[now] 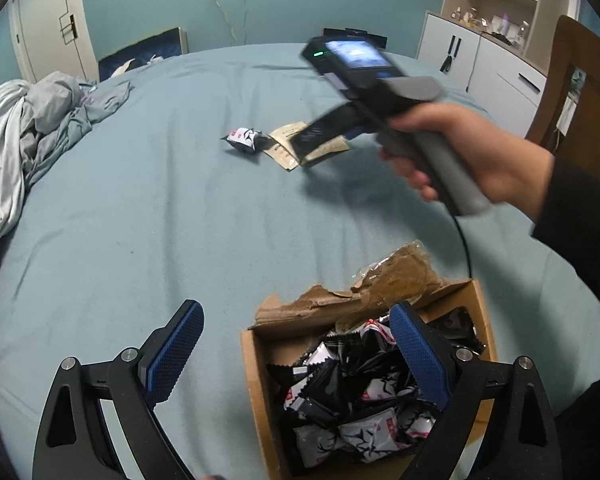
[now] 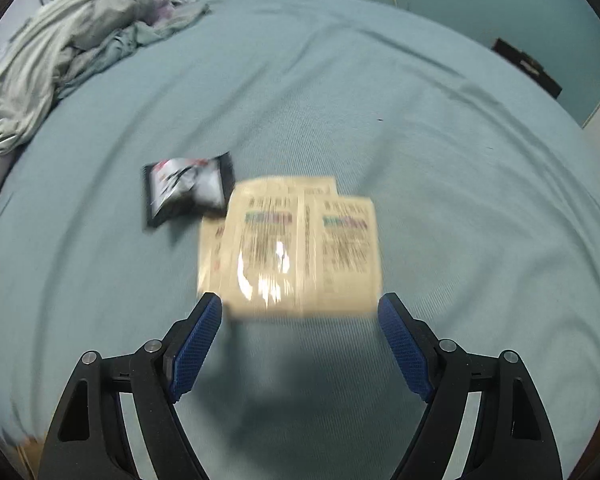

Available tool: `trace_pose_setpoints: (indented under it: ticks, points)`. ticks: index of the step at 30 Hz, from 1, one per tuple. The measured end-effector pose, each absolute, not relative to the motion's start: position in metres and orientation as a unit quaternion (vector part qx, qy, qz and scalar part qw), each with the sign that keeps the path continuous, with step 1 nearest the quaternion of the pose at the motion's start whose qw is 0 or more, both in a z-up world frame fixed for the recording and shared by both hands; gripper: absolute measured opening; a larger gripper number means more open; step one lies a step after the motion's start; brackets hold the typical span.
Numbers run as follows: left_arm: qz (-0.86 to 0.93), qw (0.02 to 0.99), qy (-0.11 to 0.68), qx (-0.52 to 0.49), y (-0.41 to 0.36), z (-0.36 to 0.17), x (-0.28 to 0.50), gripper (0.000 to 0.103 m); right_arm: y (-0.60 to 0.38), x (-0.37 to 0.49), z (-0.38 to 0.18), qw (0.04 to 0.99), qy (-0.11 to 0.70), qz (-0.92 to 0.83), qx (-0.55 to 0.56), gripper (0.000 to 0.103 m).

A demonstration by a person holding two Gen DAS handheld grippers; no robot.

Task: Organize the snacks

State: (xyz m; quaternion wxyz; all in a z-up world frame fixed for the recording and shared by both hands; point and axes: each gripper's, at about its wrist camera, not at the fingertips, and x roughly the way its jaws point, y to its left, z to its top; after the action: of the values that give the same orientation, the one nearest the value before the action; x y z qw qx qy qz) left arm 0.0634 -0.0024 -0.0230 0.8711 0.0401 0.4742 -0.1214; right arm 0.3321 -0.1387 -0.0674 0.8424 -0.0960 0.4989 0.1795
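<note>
Reaching for loose snacks on the bed (image 2: 420, 128); right tongs (image 2: 300, 316) apart and empty, just short of the tan packets (image 2: 300, 240), black packet (image 2: 188, 192) touching their far corner; left tongs (image 1: 296, 328) apart, empty, hovering at the box (image 1: 256, 380) of packets; next, probably: lower over a tan packet, pinch its edge.

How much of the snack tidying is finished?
Mostly done: the cardboard box is full of black-and-white packets. Both the left gripper and the right gripper are open and empty. Left on the bed: one black-and-white packet and the beige packets.
</note>
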Motion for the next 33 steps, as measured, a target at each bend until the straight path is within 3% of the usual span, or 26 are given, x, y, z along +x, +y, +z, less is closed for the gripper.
trace_pose_setpoints:
  ticks: [4, 6, 7, 8, 10, 20, 22, 24, 25, 26, 27, 28, 33]
  points:
    - [-0.121, 0.873, 0.471, 0.039, -0.001, -0.023, 0.063, 0.096, -0.127, 0.367, -0.082, 0.831, 0.526, 0.170, -0.065, 0.085]
    - [-0.117, 0.877, 0.464, 0.041, -0.001, -0.021, 0.062, 0.096, -0.128, 0.370, -0.082, 0.829, 0.532, 0.164, -0.053, 0.074]
    - [-0.114, 0.879, 0.461, 0.042, 0.000, -0.020, 0.063, 0.096, -0.129, 0.367, -0.080, 0.831, 0.529, 0.167, -0.050, 0.061]
    - [-0.112, 0.881, 0.458, 0.043, 0.000, -0.019, 0.062, 0.096, -0.130, 0.361, -0.077, 0.832, 0.524, 0.179, -0.047, 0.036]
    - [-0.109, 0.885, 0.450, 0.047, 0.001, -0.017, 0.060, 0.096, -0.132, 0.345, -0.075, 0.824, 0.525, 0.207, -0.043, 0.000]
    - [-0.090, 0.902, 0.416, 0.075, 0.013, 0.009, 0.082, 0.096, -0.206, 0.228, -0.035, 0.836, 0.501, 0.209, 0.078, 0.000]
    - [-0.100, 0.901, 0.412, 0.085, 0.013, 0.013, 0.105, 0.103, -0.222, 0.201, -0.036, 0.821, 0.520, 0.209, 0.111, 0.000]
    - [-0.101, 0.900, 0.414, 0.094, 0.010, 0.011, 0.132, 0.103, -0.235, 0.179, -0.040, 0.815, 0.525, 0.208, 0.128, 0.001]
    - [-0.101, 0.896, 0.421, 0.101, 0.005, 0.004, 0.152, 0.103, -0.240, 0.172, -0.041, 0.819, 0.519, 0.206, 0.131, 0.010]
    - [-0.095, 0.889, 0.433, 0.113, 0.000, -0.004, 0.175, 0.103, -0.246, 0.165, -0.042, 0.825, 0.512, 0.199, 0.130, 0.032]
    - [-0.085, 0.887, 0.438, 0.121, -0.003, -0.010, 0.186, 0.103, -0.253, 0.160, -0.048, 0.834, 0.506, 0.184, 0.125, 0.048]
    - [-0.068, 0.883, 0.445, 0.132, -0.006, -0.019, 0.207, 0.103, -0.259, 0.159, -0.051, 0.840, 0.501, 0.170, 0.122, 0.073]
    - [-0.037, 0.870, 0.477, 0.114, -0.011, -0.052, 0.278, 0.103, -0.275, 0.175, -0.069, 0.845, 0.495, 0.152, 0.135, 0.077]
